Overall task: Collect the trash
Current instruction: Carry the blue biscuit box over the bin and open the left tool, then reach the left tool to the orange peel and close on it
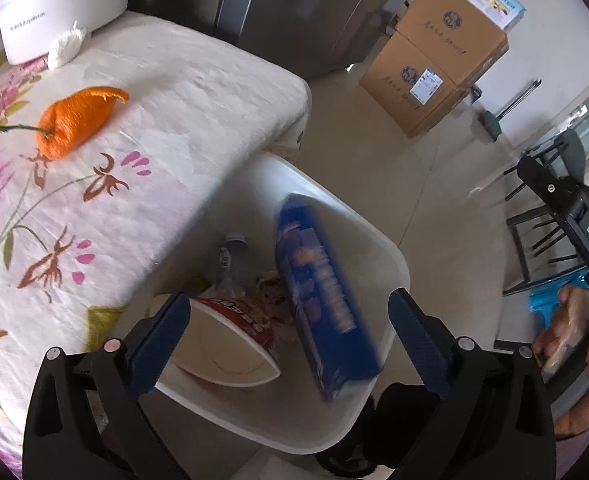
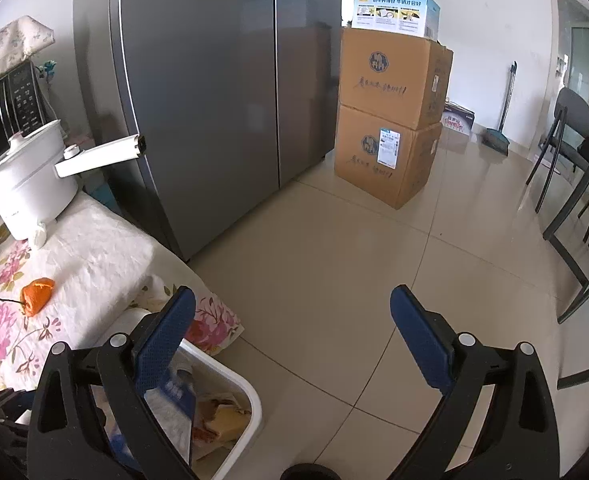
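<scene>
Your left gripper (image 1: pixel 290 340) hangs over the white bin (image 1: pixel 390 248), jaws spread wide and holding nothing. Between them, inside the bin, the blue box (image 1: pixel 322 300) is blurred and stands on end, its long axis leaning steeply, its top toward the table. A paper bowl (image 1: pixel 226 344) lies tipped beside it. The orange peel (image 1: pixel 74 120) sits on the floral tablecloth (image 1: pixel 174 128), pointed tip aimed away from you. Your right gripper (image 2: pixel 292 332) is wide open and empty above the floor tiles (image 2: pixel 334 280).

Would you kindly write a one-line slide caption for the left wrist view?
Open left gripper above the white bin, blue box blurred inside it; orange peel remains on the floral tablecloth.
</scene>
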`<state>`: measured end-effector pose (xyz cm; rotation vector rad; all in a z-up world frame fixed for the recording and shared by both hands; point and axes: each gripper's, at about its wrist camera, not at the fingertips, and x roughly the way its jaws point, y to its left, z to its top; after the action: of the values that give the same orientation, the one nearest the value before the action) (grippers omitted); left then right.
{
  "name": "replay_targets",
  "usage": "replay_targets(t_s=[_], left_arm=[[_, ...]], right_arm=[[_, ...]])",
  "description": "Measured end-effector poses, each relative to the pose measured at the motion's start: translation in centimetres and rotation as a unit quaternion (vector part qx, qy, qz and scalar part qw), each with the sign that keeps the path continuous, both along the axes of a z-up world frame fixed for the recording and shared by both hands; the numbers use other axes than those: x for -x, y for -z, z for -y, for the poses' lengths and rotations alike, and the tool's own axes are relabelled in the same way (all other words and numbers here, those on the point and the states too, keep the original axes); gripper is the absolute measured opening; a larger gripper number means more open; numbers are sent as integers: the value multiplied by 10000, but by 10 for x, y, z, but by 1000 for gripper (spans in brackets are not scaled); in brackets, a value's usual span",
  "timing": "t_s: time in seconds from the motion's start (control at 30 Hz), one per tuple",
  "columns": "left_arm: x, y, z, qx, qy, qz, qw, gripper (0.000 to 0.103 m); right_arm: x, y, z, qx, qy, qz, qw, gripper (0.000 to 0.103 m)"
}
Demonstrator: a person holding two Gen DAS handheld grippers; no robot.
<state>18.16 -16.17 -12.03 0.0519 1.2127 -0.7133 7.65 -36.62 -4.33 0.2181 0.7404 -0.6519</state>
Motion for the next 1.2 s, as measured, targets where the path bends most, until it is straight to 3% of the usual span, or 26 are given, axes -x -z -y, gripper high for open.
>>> replay_targets(t_s=[0.4,0.8,0.97,1.1,1.2], left_arm=[[-46,-34,-31,173,-772,473,9957,96],[-97,-49,-56,-94,-1426,1137,9832,96],[-115,-48,-56,-274,-1391,1292,9814,96],[-130,-32,-46,-857,-1029,1302,9824,96],[-138,-16,-45,-1068,-881,1106,9842,96]], right_arm=[[-9,9,-11,-143,-332,-259,9990,96],[-20,20,-27,-201,-671,-534,9961,96],[-25,25,-31,-221,-738,-649,9949,96],[-29,27,-34,-275,-770,-679,9943,96],[-35,29,-37,-290,-812,-725,9936,96]])
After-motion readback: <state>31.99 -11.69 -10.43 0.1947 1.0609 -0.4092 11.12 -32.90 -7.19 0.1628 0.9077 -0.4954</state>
